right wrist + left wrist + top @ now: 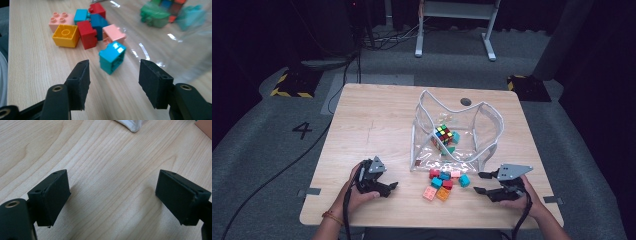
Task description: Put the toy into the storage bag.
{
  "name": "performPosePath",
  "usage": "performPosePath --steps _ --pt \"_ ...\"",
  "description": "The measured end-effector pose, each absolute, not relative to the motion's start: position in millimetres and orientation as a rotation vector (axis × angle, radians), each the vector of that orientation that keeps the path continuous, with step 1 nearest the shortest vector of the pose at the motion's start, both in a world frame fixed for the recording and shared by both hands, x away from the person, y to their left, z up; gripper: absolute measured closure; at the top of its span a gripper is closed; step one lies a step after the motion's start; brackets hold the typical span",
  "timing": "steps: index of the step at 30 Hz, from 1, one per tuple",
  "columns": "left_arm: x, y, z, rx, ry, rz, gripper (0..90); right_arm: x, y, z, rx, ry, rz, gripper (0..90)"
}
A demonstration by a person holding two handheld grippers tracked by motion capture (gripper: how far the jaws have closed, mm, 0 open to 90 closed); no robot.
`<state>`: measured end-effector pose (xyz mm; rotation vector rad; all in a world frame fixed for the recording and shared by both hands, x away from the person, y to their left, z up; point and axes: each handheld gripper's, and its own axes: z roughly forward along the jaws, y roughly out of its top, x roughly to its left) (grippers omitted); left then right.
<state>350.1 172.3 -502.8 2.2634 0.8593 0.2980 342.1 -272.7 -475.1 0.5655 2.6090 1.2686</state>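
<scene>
Teal brick [112,57] on the table just ahead of the right hand-held gripper [113,81], jaws apart, nothing between.

Left half of table [362,130]: bare wood, open to pass anywhere.
Ahead of left gripper [384,187]: only wood lay between its spread jaws.
Clear bag [457,132]: stood mid-table, walling off the far side right of centre.
Brick pile [444,181]: lay just before the bag, between both grippers.
Right gripper [480,183]: faced the teal brick [112,57], bare wood between.
Near edge: free strip below the pile.
</scene>
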Motion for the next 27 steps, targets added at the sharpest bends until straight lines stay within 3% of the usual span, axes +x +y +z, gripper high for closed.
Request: performPosePath --steps 16,27 --pt "350.2 172.3 -502.7 2.264 0.859 0.297 12.2 354.5 -241.8 -495.9 0.641 2.637 1.243 40.9" --pt "350.2 172.5 -502.8 2.265 0.855 0.296 12.2 355.9 -238.6 -501.6 0.667 2.608 1.212 57.1"
